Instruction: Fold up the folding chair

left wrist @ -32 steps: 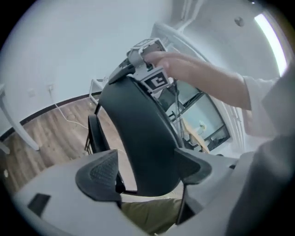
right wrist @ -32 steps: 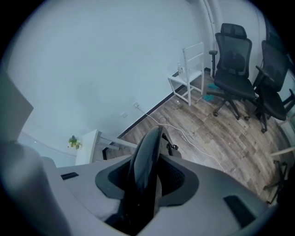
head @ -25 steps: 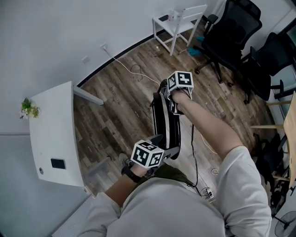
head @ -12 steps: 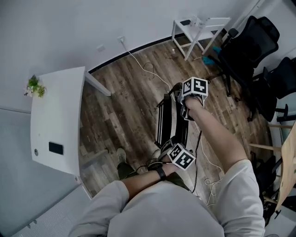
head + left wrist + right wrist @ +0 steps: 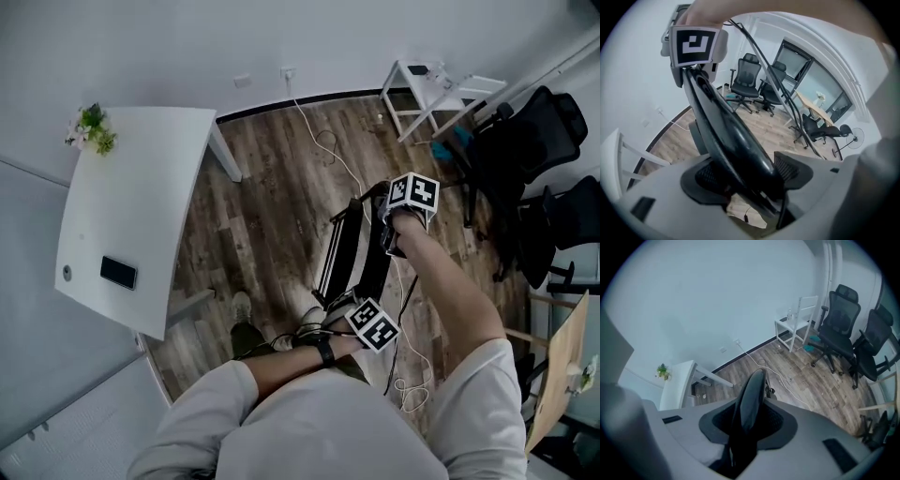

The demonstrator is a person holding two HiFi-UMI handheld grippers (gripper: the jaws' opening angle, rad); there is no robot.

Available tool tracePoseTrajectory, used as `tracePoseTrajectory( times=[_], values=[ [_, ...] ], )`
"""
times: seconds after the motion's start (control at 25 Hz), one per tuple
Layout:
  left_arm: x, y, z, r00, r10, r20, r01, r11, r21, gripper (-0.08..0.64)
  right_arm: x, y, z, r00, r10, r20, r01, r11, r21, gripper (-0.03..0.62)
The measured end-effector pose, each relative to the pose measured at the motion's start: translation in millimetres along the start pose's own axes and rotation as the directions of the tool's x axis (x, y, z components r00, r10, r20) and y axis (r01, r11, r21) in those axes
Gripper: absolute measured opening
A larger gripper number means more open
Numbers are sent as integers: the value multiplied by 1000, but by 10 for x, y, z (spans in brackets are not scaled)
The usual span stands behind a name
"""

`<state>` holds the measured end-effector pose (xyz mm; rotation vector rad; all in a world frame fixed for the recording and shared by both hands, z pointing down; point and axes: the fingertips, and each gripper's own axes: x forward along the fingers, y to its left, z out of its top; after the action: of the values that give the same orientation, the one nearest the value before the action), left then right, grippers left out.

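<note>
The black folding chair (image 5: 352, 253) stands on the wood floor in front of me, its parts drawn close together. My right gripper (image 5: 384, 242) holds its far top end, and the thin padded edge (image 5: 750, 399) sits pinched between the pads of that right gripper (image 5: 747, 420). My left gripper (image 5: 345, 306) is at the near lower end. There a thick black padded rim (image 5: 736, 140) fills the gap of the left gripper (image 5: 750, 176) and touches both pads. Both sets of jaws have just been closing on the chair.
A white table (image 5: 131, 216) with a phone (image 5: 118, 272) and a small plant (image 5: 91, 127) stands to the left. A white stool (image 5: 436, 89) and black office chairs (image 5: 525, 150) are at the back right. White cable (image 5: 323, 141) lies on the floor. My shoe (image 5: 240, 307) is near the chair.
My left gripper has shifted from the chair's lower left to its near lower end and sunk. The right gripper has moved sideways with the chair's top, and the chair looks narrower.
</note>
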<state>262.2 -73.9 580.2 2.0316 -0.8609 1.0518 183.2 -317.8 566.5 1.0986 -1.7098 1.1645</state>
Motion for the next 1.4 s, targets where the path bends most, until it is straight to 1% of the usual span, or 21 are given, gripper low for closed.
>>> tracePoseTrajectory(
  times=[0.16,0.32,0.64,0.88,1.12,1.28,1.4],
  values=[
    [-242,272,-228,1000,-10,11,10,1000,-13,327,72,391,-35,1000,-26,-3,26,1000,-1,106],
    [-502,551,-448,1000,-7,23,7,1000,-25,324,127,820,-45,1000,-23,0,23,1000,-4,106],
    [-1057,1223,-979,999,33,33,-31,998,-52,314,320,1826,-93,1000,15,4,-15,1000,-7,104],
    [-1495,1859,-1385,997,67,34,-64,995,-81,311,543,2724,-60,999,53,1,-53,998,-33,104],
    [-1857,2370,-1782,994,100,42,-94,988,-121,308,756,3536,-105,997,78,-11,-78,995,-67,106],
    [-2048,2675,-2019,992,115,42,-109,985,-134,305,894,3983,-131,996,91,-22,-93,992,-81,105],
    [-2173,2855,-2168,992,116,45,-109,984,-140,304,982,4213,-151,995,93,-28,-95,993,-77,106]
  ],
)
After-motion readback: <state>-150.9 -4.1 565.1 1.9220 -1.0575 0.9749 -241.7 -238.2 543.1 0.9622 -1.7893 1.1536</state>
